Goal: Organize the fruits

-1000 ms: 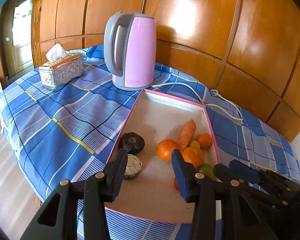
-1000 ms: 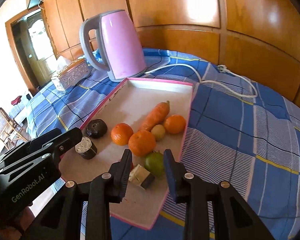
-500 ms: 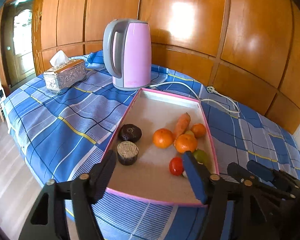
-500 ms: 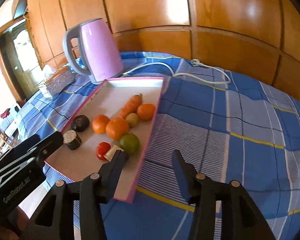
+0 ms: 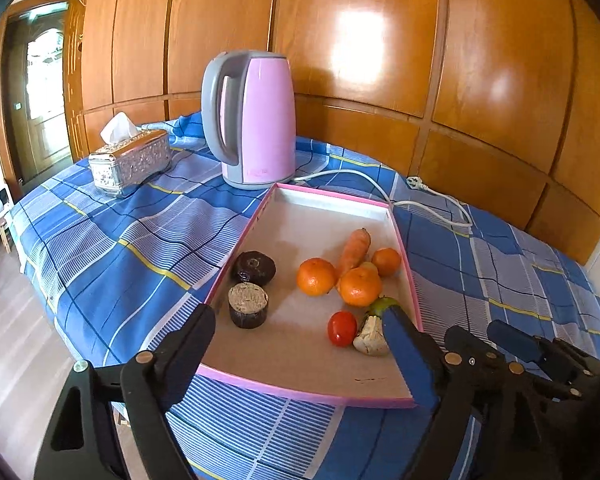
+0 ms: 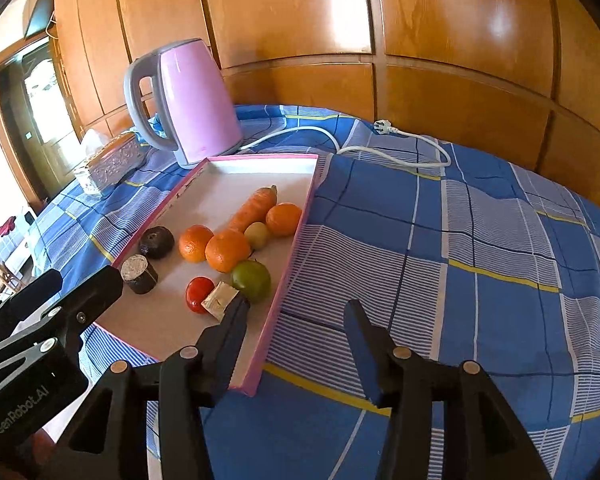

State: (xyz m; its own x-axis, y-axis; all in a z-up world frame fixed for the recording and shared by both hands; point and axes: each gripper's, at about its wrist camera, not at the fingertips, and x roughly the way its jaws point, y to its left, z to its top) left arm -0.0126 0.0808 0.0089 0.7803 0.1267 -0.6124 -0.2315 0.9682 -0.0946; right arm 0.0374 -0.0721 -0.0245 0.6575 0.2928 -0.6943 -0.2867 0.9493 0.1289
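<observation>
A pink-rimmed tray (image 5: 332, 196) holds a carrot (image 5: 354, 248), three oranges (image 5: 316, 276), a green fruit (image 6: 252, 280), a red tomato (image 5: 342, 328), a pale cut block (image 5: 370, 336) and two dark round pieces (image 5: 248, 306). My left gripper (image 5: 298, 312) hovers over the tray's near end. Its jaws are opening and nothing is gripped between them. My right gripper (image 6: 296, 304) straddles the tray's right rim (image 6: 288, 264). It is open and empty, with its left finger close to the block (image 6: 220, 300).
A pink kettle (image 5: 256, 120) stands behind the tray, and its white cord (image 5: 420, 200) trails right over the blue checked cloth (image 6: 460, 240). A silver tissue box (image 5: 130, 160) sits far left. Wood panelling backs the table. The table edge and the floor lie to the left.
Both grippers have drawn back from the tray and their jaws have widened. The pale block that was between the right fingers now lies in the tray by the tomato.
</observation>
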